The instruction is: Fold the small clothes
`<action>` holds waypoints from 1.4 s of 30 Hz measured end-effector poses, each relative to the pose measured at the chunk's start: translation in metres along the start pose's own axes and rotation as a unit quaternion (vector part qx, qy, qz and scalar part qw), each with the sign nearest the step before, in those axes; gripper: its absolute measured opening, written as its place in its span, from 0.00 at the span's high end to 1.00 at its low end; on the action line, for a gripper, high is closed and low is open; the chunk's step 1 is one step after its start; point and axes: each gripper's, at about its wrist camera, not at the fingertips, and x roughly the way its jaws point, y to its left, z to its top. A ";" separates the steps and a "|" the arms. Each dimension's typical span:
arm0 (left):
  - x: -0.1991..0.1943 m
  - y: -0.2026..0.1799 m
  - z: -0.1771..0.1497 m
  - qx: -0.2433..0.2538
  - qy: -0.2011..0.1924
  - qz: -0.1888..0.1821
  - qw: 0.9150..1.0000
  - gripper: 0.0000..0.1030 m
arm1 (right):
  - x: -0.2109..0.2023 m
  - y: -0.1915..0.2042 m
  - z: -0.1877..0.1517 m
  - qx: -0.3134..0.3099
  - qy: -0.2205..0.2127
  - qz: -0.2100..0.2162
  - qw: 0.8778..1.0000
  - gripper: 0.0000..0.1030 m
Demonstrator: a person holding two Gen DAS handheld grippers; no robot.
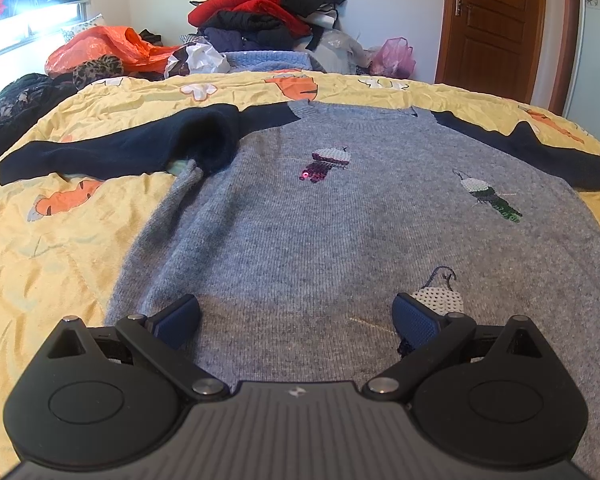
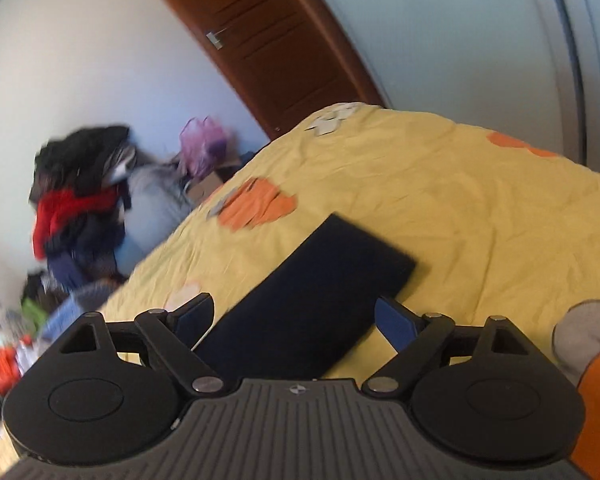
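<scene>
Both the left gripper point(image 1: 296, 316) and right gripper point(image 2: 294, 320) hover with fingers wide, empty; the bunched left sleeve point(image 1: 120, 148) of the grey sweater point(image 1: 340, 220) risks a lopsided fold.

Pale walls point(image 1: 380, 8), brown wooden door point(image 1: 496, 20), bright window point(image 1: 32, 20), yellow-sheeted bed point(image 1: 60, 240)

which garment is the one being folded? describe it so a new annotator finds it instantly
On the yellow bedspread, directly ahead of the open left gripper, a sweater lies flat. Unlike the clothes pile heaped beyond the bed, it has a grey body, navy sleeves and sequinned bird patches.
</scene>
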 end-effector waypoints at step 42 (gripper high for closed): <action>0.004 0.002 0.002 -0.005 -0.002 -0.007 1.000 0.00 | -0.003 0.253 -0.222 -0.258 0.082 0.153 0.950 0.79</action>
